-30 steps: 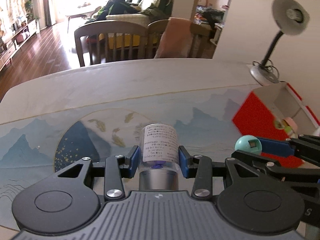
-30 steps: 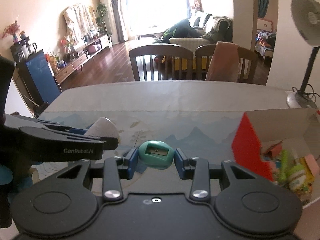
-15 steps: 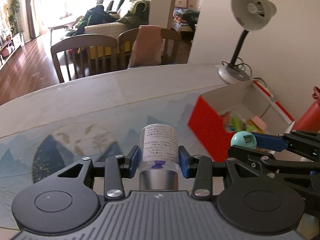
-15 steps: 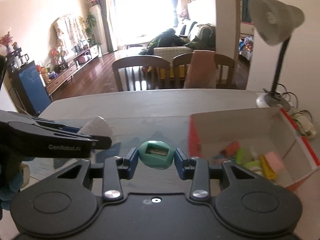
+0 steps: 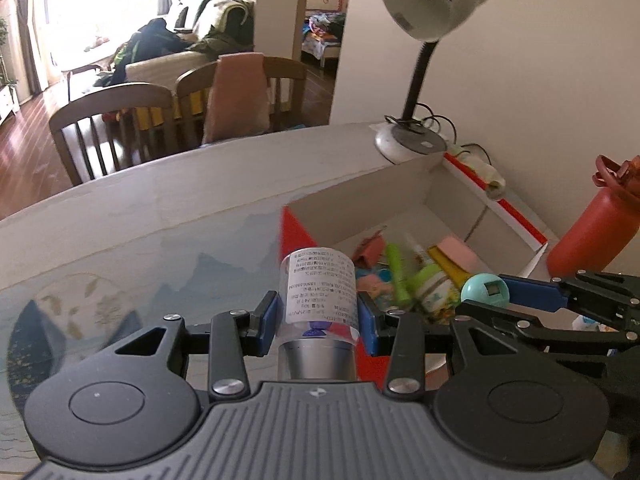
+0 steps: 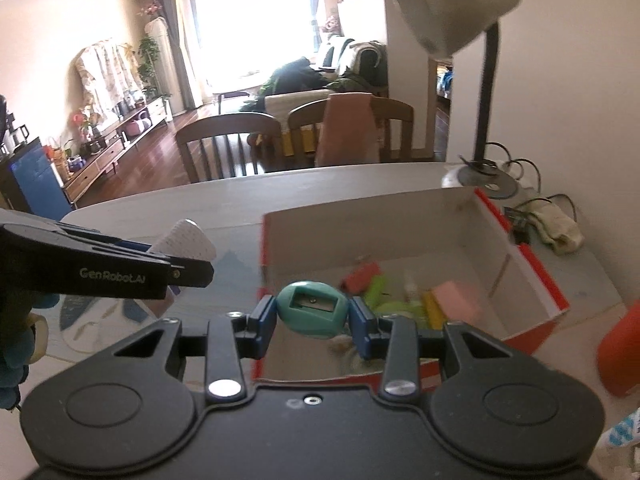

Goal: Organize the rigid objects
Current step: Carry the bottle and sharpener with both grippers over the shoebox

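Observation:
My left gripper [image 5: 318,316] is shut on a clear labelled bottle with a silver cap [image 5: 319,300], held above the near left corner of a red and white open box [image 5: 404,188]. My right gripper [image 6: 313,316] is shut on a teal round pencil sharpener [image 6: 312,309], held above the box's [image 6: 536,276] near edge. The sharpener also shows in the left wrist view [image 5: 485,289], and the bottle's base in the right wrist view [image 6: 184,242]. The box holds several small coloured items [image 6: 404,300].
A grey desk lamp [image 6: 456,12] stands at the table's far right behind the box. A red bottle [image 5: 592,228] stands right of the box. Wooden chairs [image 6: 228,144] line the table's far side. A patterned mat [image 5: 80,312] covers the table at left.
Both grippers have moved right and forward with their objects, from beside the box's red side to above the open box. Both grips are unchanged.

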A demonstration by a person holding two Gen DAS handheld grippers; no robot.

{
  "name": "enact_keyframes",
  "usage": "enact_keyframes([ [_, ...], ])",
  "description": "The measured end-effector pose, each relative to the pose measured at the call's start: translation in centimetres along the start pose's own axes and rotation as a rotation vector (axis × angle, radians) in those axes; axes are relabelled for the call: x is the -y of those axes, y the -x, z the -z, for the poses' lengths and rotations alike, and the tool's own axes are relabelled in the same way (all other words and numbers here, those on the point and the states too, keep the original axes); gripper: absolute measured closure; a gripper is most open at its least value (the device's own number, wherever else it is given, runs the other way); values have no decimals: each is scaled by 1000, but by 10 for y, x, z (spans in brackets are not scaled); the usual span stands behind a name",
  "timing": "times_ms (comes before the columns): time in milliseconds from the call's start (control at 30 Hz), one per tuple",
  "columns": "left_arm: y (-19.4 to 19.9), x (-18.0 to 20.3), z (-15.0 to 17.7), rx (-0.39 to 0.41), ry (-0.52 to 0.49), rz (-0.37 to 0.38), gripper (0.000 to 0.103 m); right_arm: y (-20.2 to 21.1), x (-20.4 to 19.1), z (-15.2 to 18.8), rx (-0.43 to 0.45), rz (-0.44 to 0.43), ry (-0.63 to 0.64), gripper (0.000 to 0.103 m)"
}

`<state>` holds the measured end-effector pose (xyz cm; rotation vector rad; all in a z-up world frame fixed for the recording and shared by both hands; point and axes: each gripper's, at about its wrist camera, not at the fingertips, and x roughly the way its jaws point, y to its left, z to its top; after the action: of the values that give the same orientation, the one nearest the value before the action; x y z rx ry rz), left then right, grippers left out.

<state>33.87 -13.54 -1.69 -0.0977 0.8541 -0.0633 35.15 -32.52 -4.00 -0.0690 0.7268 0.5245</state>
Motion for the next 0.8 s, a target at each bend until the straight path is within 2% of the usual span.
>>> enact_keyframes([
  [300,-39,40,-13,-52,-13,31,62,-4,48,8,-11,45,-24,65],
  [500,-63,60,-22,-77,-41,24,62,-16,74,10,-29,74,-33,65],
  [800,-107,80,-32,-135,-77,6,62,-55,99,-12,-78,66,-7,65],
])
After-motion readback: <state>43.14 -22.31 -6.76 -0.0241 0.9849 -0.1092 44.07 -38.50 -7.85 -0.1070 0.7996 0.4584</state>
